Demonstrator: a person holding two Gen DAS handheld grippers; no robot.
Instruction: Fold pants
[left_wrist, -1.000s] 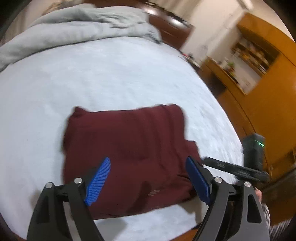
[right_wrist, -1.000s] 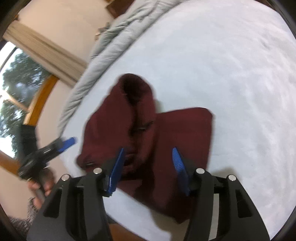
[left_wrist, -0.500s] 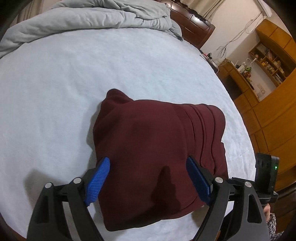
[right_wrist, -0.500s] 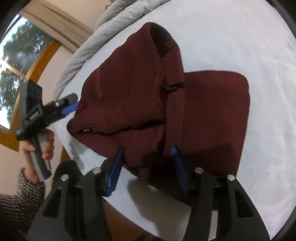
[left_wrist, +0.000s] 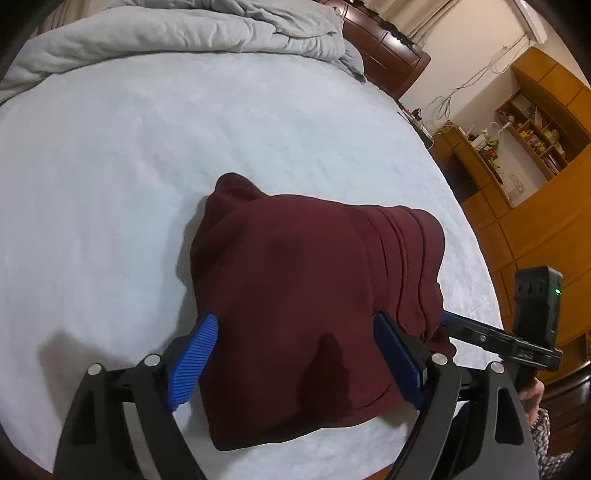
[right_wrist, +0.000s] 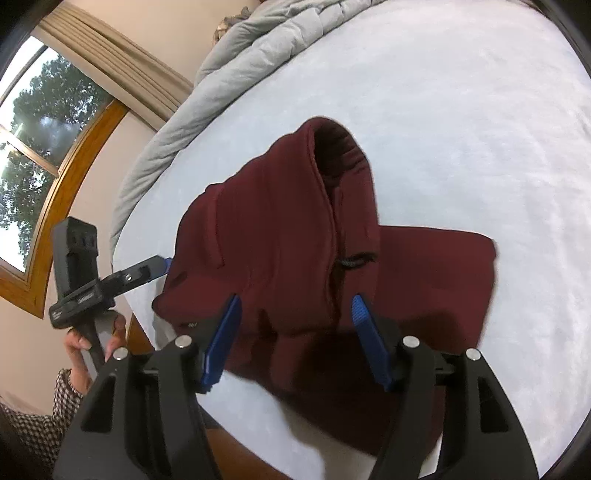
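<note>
1. At far left, a rumpled grey duvet (left_wrist: 192, 33) lies along the far edge of the pale bed (left_wrist: 92, 177);
2. nearer, my left gripper (left_wrist: 295, 354) stands released, jaws wide, pads clear of the cloth;
3. between and beyond them the maroon pants (left_wrist: 303, 280) lie folded on the bed's near side;
4. to the right, my right gripper (right_wrist: 293, 338) is unclenched, its jaws just opened wider, pants below them, ungripped;
5. at far right stand wooden cabinets (left_wrist: 535, 206).
</note>
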